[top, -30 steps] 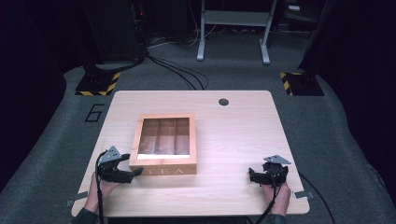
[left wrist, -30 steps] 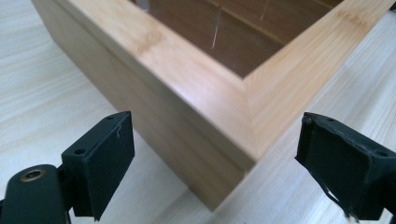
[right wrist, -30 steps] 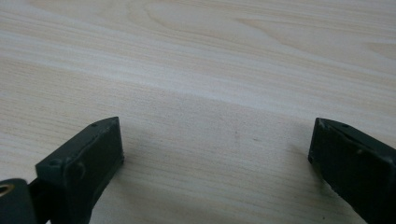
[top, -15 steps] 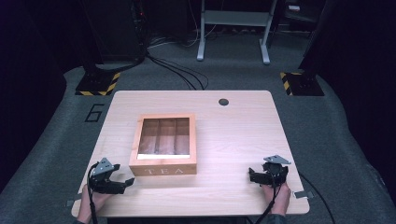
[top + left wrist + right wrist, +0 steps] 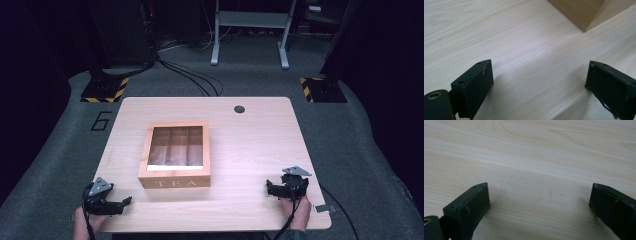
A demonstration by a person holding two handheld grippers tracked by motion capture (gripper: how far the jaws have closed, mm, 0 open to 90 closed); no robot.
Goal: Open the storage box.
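Your left gripper [image 5: 124, 202] rests at the table's [image 5: 250, 150] near left corner, jaws just opened wider with nothing between them. The tea box [image 5: 175, 155] sits just right of it, nearer than your open right gripper [image 5: 270, 188].

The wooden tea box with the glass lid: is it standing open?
No, the wooden tea box has its glass lid lying flat and closed over the compartments.

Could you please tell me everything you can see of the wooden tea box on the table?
The tea box is a square box of light wood, its lid shut and flat, with a clear pane showing three compartments inside. Its front wall bears the word TEA. It sits upright on the table, left of centre, its front facing the person. Nothing touches it but the table. One lower corner also shows in the left gripper view.
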